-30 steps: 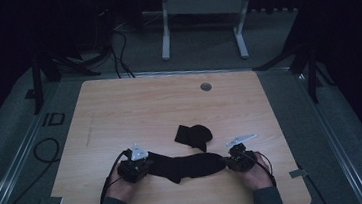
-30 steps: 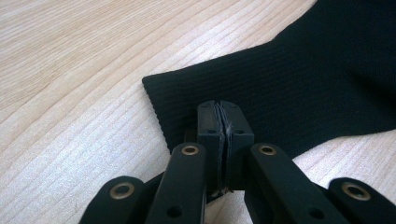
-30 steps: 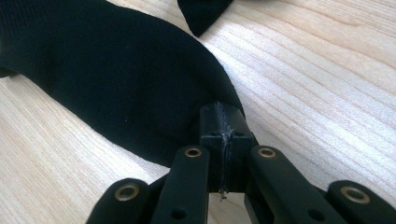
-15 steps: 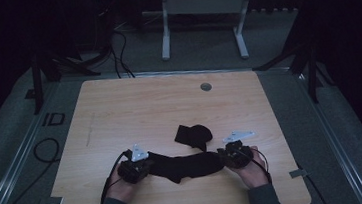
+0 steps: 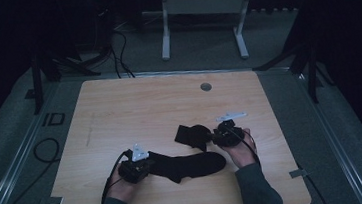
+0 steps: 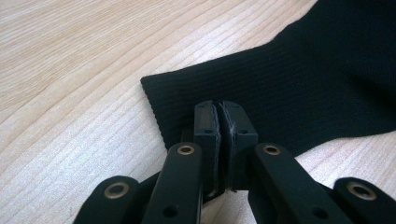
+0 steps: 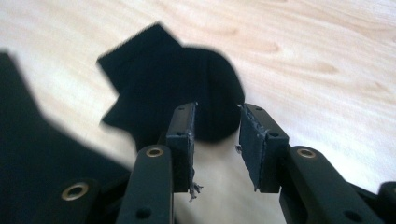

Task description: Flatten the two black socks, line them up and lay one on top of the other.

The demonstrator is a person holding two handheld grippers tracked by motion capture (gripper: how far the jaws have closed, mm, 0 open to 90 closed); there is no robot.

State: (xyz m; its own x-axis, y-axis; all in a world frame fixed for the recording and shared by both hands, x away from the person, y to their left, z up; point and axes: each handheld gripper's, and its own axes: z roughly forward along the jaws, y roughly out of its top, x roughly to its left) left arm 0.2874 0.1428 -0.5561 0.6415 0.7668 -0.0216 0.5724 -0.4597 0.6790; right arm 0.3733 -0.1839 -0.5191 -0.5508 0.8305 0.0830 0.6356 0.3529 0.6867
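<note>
Between our right gripper's (image 7: pixel 215 140) pads there is bare wood and nothing else: the jaws stand about half apart and have just been opening, with no cloth caught in the gap. Just ahead of those fingertips lies the crumpled sock (image 7: pixel 187 93), a bunched dark heap with a ribbed cuff corner sticking up at its far left; its rounded near edge sits right beyond the pad tips, near but not touching as far as we can tell. From the high view the same gripper (image 5: pixel 222 134) sits at the right end of that heap (image 5: pixel 192 135), so the right hand is plainly the nearer one for it.

Our left gripper (image 6: pixel 219 121) has its pads pressed together on the ribbed cuff of the flat sock (image 6: pixel 299 88), pinching its edge against the table (image 6: pixel 70 70). That sock (image 5: pixel 190 165) stretches away from the left fingers toward our right, long axis running across the table, its toe end lying free just below and left of the right hand (image 5: pixel 241 151).

We judge the coming move to turn on this: the crumpled sock lies straight ahead of the open right fingers, slightly to their left, so a short push forward should bring it between them.
</note>
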